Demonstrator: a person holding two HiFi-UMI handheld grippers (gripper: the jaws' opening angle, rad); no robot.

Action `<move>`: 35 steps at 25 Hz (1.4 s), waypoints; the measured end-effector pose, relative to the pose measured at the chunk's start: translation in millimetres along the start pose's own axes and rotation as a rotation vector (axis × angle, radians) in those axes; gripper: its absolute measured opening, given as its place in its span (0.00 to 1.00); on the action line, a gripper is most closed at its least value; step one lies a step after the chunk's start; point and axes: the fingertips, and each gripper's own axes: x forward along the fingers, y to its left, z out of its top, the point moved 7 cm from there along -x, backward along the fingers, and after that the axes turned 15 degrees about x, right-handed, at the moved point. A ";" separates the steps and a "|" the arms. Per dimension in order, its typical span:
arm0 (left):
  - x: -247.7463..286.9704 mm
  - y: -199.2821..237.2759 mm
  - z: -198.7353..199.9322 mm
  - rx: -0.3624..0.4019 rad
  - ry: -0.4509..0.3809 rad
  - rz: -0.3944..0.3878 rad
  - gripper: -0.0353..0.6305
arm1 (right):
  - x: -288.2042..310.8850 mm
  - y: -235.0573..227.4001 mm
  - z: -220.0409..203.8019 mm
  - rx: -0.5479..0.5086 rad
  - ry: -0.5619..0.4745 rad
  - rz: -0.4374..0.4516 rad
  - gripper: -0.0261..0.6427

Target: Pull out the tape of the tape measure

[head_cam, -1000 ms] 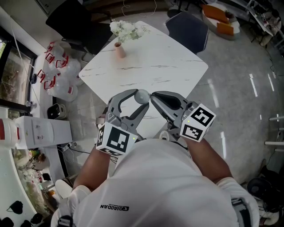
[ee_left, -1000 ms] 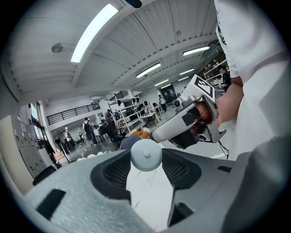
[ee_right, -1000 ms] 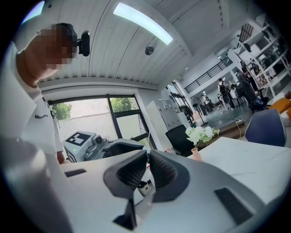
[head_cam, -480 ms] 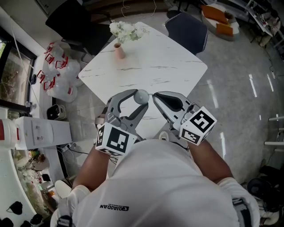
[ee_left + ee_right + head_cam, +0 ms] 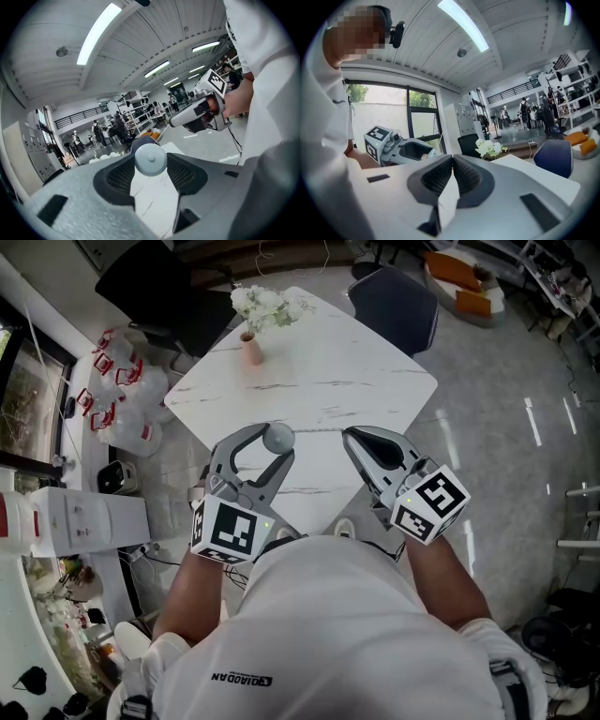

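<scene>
Left gripper view: the pull in hand.
Left gripper (image 5: 277, 440) fingers (image 5: 112, 176) clasp the round tape measure (image 5: 150, 159) above the worktop (image 5: 366, 371); right gripper (image 5: 349, 433) fingers (image 5: 468, 178), closing, pinch the thin tape (image 5: 319, 430) end. Next, likely: draw the hands apart, grips firm.

Marble-look table (image 5: 375, 371) smooth; tape measure (image 5: 278, 438) matt grey plastic; floor (image 5: 506, 427) glossy.
</scene>
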 end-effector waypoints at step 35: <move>-15.8 40.1 -29.3 -0.055 0.071 0.091 0.39 | -31.8 -45.4 15.3 -0.007 -0.062 -0.180 0.06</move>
